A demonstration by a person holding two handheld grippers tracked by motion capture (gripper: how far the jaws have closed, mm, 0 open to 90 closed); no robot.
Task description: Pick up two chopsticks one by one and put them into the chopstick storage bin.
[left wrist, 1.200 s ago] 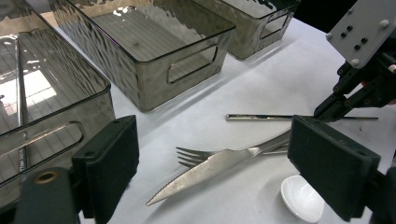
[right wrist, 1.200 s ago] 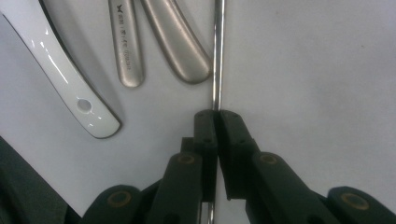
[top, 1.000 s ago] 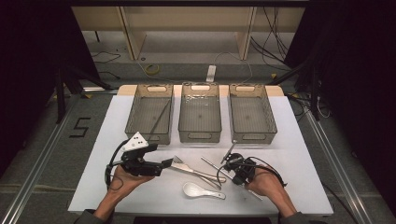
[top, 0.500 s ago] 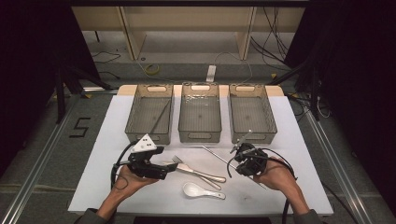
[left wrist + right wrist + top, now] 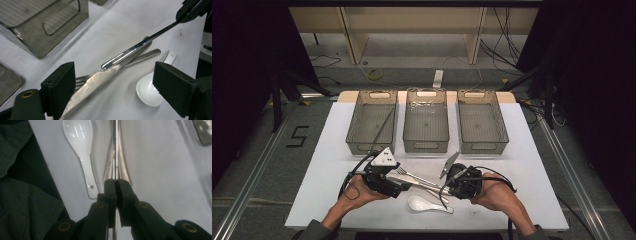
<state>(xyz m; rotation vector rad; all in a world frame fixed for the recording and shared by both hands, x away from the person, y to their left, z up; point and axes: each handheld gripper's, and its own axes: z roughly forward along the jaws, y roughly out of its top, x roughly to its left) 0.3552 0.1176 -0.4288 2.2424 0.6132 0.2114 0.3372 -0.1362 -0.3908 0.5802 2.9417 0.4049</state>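
Your counter (image 5: pixel 322 170) carries three clear bins side by side; take the middle bin (image 5: pixel 426 120) as the landmark. Nearer you than it lie a fork (image 5: pixel 404 173) and a knife (image 5: pixel 95 83) together, with a white spoon (image 5: pixel 428 204) nearest you.

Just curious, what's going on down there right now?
Right claw shut on chopstick. Left claw open beneath its tip. Knife, fork, spoon below.
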